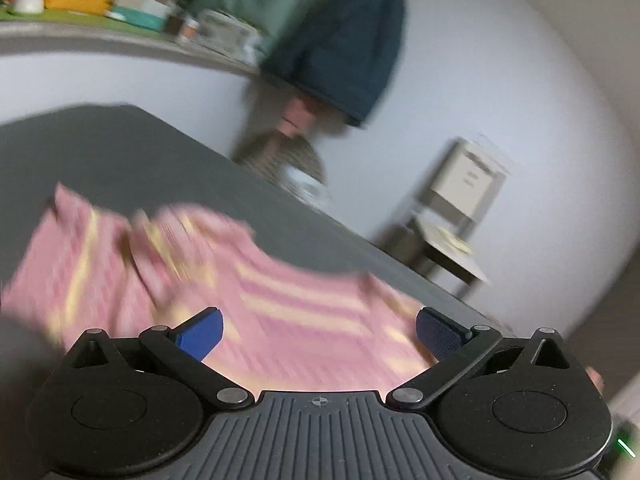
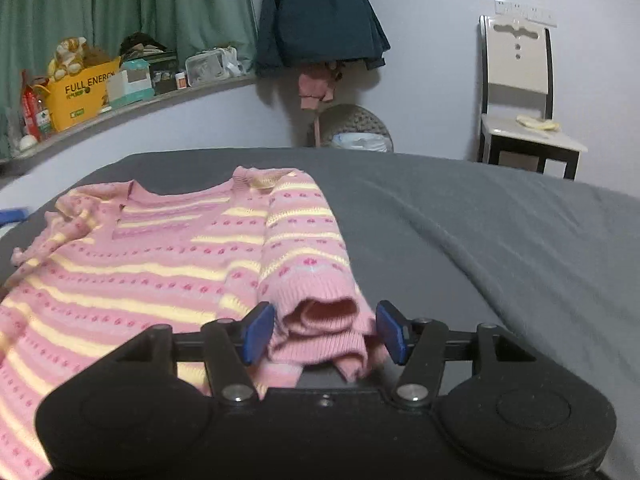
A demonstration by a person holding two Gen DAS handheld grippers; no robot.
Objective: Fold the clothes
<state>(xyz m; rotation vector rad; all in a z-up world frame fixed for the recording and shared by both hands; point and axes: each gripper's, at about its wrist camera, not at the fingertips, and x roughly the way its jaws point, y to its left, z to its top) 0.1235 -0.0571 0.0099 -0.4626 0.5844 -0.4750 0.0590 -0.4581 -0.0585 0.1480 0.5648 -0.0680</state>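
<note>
A pink knitted sweater (image 2: 140,264) with yellow stripes lies spread on the grey bed (image 2: 480,240), neck towards the far side. Its right sleeve (image 2: 304,232) is folded down along the body, and the ribbed cuff (image 2: 320,332) lies between the blue pads of my right gripper (image 2: 325,320). The cuff keeps its round mouth and the pads do not squeeze it, so the gripper is open. In the blurred left wrist view, my left gripper (image 1: 319,322) stands wide open just above the sweater (image 1: 280,300), with nothing between its fingers.
A white chair (image 2: 520,92) stands by the wall at the far right. A dark jacket (image 2: 320,16) hangs on the wall above a woven basket (image 2: 352,128). A curved ledge (image 2: 168,96) with boxes and a yellow carton (image 2: 80,92) runs along the left, under a green curtain.
</note>
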